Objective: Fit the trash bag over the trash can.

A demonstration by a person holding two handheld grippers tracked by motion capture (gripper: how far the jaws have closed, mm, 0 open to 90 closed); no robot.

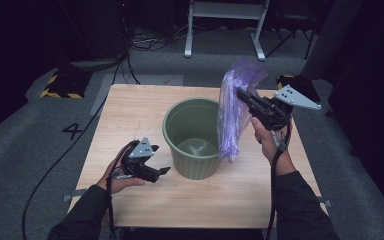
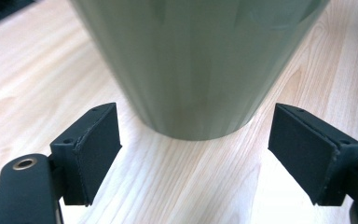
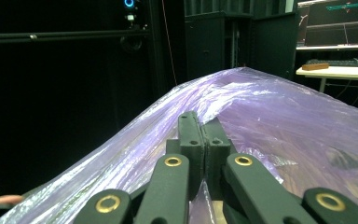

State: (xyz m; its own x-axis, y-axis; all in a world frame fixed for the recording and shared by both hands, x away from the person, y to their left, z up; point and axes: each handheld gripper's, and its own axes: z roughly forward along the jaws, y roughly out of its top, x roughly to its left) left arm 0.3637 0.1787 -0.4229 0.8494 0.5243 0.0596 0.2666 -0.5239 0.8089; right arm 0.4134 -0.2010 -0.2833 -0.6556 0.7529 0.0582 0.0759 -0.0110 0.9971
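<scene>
We see right gripper (image 1: 241, 94) at right of centre in high view, jaws clamped tight on purple plastic bag (image 1: 232, 112) — bag hangs just right of green bucket (image 1: 192, 137), touching its rim. Left gripper (image 1: 164, 171) at lower left, jaws spread wide, nothing between — aimed at bucket base. Bucket upright mid-bench (image 1: 130, 105).

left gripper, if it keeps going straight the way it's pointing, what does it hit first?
Most likely the green bucket. In the left gripper view its lower wall sits dead ahead of the open left gripper, with bare wooden table between. The high view agrees. Exact gap is hard to judge.
</scene>
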